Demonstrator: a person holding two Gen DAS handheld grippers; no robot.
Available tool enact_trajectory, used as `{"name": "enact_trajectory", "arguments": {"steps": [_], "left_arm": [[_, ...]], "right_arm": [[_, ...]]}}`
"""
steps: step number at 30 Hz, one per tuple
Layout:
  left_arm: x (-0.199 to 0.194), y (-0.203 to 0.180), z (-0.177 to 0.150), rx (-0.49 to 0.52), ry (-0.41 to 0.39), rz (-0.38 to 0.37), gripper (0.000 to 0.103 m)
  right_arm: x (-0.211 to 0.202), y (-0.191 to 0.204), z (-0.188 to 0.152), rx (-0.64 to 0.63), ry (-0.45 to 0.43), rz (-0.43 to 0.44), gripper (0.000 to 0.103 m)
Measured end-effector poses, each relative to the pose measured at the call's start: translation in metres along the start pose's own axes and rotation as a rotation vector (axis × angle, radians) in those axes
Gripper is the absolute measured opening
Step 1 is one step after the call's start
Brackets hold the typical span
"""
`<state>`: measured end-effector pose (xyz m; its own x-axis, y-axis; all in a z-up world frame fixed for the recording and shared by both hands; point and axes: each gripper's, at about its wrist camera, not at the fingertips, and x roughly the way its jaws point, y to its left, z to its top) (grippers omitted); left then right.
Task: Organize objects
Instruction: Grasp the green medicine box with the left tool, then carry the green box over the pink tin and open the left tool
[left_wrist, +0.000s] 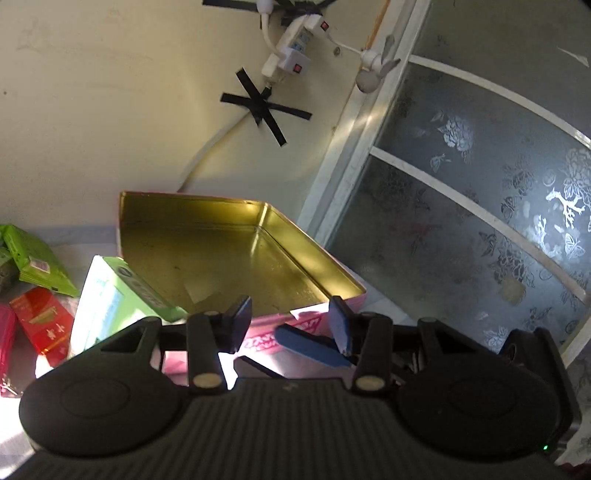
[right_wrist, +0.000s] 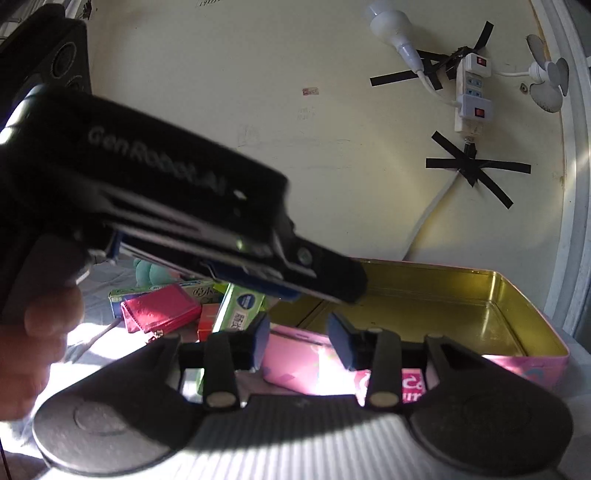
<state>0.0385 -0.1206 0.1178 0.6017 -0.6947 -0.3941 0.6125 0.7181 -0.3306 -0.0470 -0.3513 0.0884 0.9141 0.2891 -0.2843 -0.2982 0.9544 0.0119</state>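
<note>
The left gripper (left_wrist: 290, 314) has its jaws drawn in to a narrow gap, as closed as they go. The pink near wall of the tin (left_wrist: 306, 321) shows in that gap, but I cannot tell whether the pads bite on it. A blue strip (left_wrist: 310, 347) hangs slantwise off one finger. From the right wrist camera this gripper's tip sits at the tin's near left rim, with a person's hand (right_wrist: 33, 350) on its handle. The right gripper (right_wrist: 297, 328) has its fingers moderately apart with the tin's pink corner seen between them; contact cannot be made out. The tin is a shallow rectangular box, pink outside and gold inside, lying open directly ahead of both grippers, with its gold floor bare from wall to wall. A green and white box (left_wrist: 118, 295) leans against its left side. Further left on the cloth lie green packets (left_wrist: 37, 262), a red box (left_wrist: 40, 325) and a magenta wallet (right_wrist: 159, 310). A power strip (left_wrist: 291, 48) is on the wall behind.
</note>
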Motion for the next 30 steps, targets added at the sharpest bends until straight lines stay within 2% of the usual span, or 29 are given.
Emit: {"name": "enact_trajectory", "arguments": {"steps": [3,6,7,9,11,15,17,21,23,25,27,28,30], "left_arm": [[-0.022,0.026,-0.007,-0.013,-0.037,0.136,0.055],[-0.029,0.063,-0.014,-0.072,0.004,0.219,0.055],[-0.030,0.071,-0.017,-0.075,0.009,0.238,0.058],[-0.032,0.084,-0.022,-0.065,0.011,0.261,0.073],[-0.026,0.091,-0.024,-0.054,0.017,0.239,0.086],[-0.010,0.101,-0.021,-0.020,0.033,0.184,0.086],[-0.006,0.107,-0.016,0.000,0.037,0.144,0.091],[0.009,0.116,-0.006,0.032,0.067,0.025,0.099],[0.024,0.118,-0.008,0.037,0.120,-0.044,0.101],[0.039,0.119,-0.016,0.043,0.177,-0.069,0.101],[0.046,0.116,-0.028,0.040,0.224,-0.053,0.093],[0.042,0.110,-0.031,0.048,0.217,-0.042,0.089],[0.027,0.096,-0.028,0.042,0.166,-0.061,0.089]], "right_arm": [[0.004,-0.015,-0.012,0.039,0.056,0.022,0.045],[0.020,-0.028,-0.018,0.143,0.149,0.105,0.045],[0.027,-0.029,-0.020,0.180,0.178,0.141,0.045],[0.038,-0.029,-0.020,0.225,0.219,0.189,0.045],[0.047,-0.025,-0.018,0.252,0.247,0.221,0.045],[0.059,-0.006,-0.013,0.244,0.271,0.228,0.045],[0.064,0.004,-0.011,0.236,0.283,0.230,0.045],[0.081,0.020,-0.011,0.225,0.312,0.220,0.045],[0.092,0.027,-0.015,0.232,0.332,0.217,0.045],[0.101,0.032,-0.019,0.236,0.363,0.233,0.036],[0.102,0.029,-0.017,0.253,0.362,0.252,0.030],[0.095,0.027,-0.015,0.252,0.344,0.260,0.030],[0.078,0.022,-0.006,0.255,0.311,0.286,0.028]]}}
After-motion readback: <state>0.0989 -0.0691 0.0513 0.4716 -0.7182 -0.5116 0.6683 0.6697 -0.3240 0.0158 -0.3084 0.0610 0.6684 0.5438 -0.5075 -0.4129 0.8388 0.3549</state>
